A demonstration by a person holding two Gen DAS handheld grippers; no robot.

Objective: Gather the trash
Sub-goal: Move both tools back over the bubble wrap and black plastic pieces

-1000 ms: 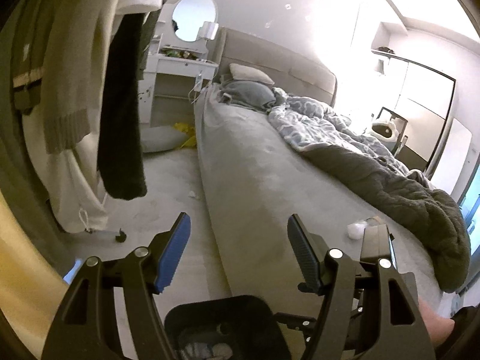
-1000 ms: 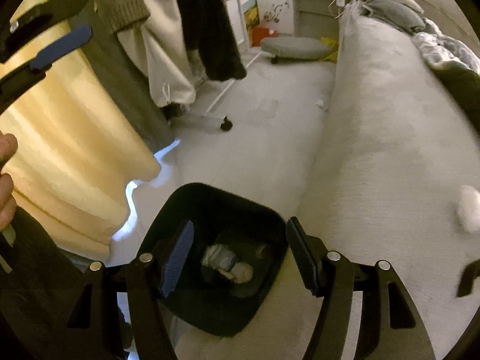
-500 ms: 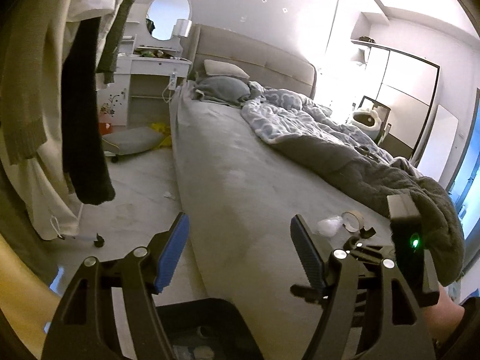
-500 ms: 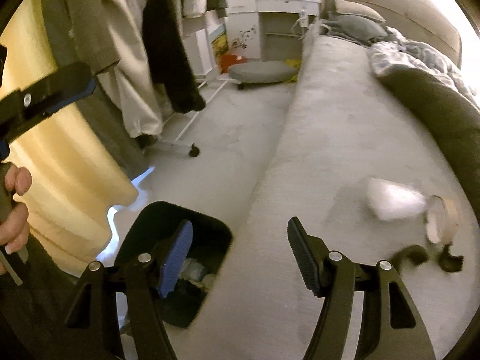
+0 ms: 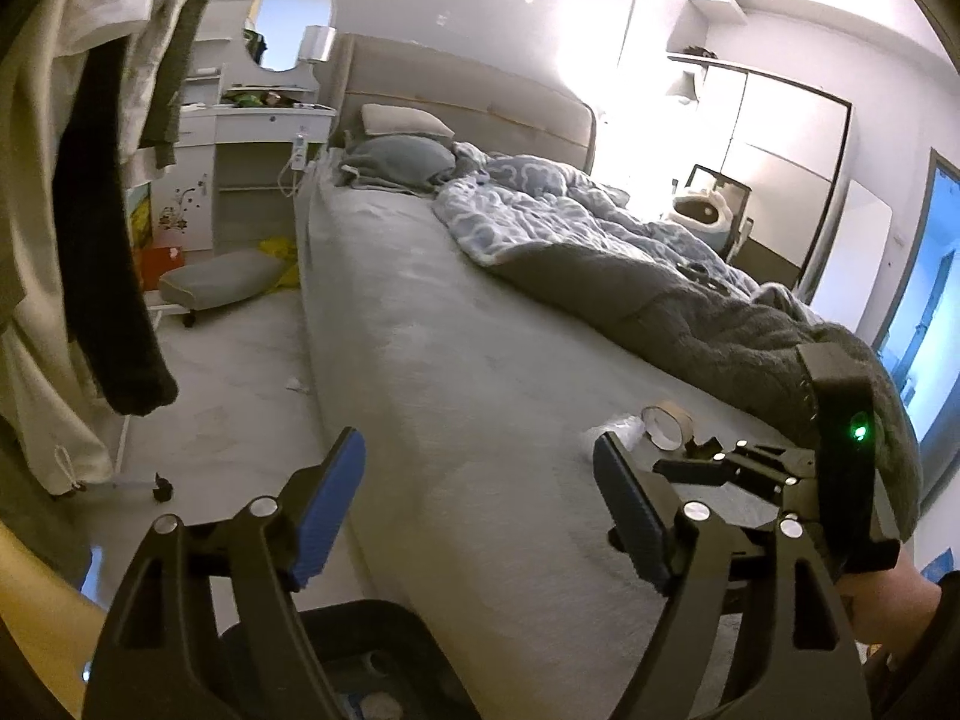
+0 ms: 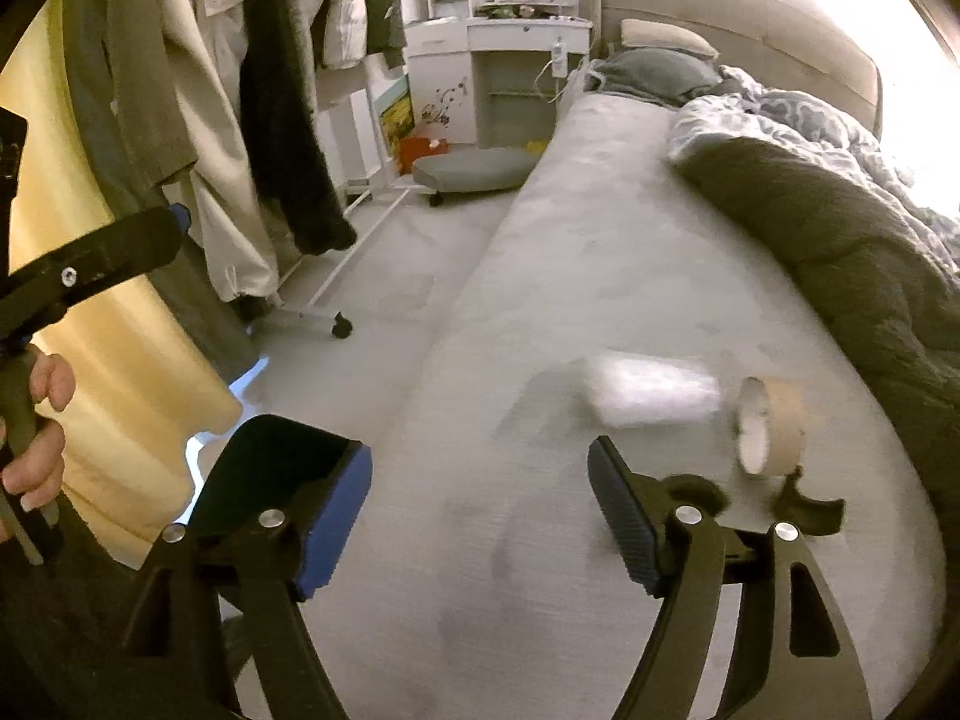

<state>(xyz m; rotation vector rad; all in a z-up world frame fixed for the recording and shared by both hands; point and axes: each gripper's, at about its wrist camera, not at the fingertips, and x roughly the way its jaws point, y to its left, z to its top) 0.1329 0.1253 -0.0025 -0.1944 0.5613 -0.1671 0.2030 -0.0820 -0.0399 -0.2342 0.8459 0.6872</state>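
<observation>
both jaws gape over bed [image 6: 570, 276], near tissue [image 6: 651, 397].

Matt cloth bed sheet [image 6: 600, 300], brown cardboard tape roll [image 6: 771, 426], fuzzy dk blanket [image 6: 840, 252], ribbed blue claw pads [image 6: 336, 516].

Both wrist cameras are looking from the foot end along the bed [image 5: 456, 360] toward the headboard [image 5: 468, 102]. The left one is sitting farther back, above the bin [image 5: 372, 648]; the right one is leaning closer over the mattress. Both are taking in the tape roll [image 6: 771, 426].
</observation>
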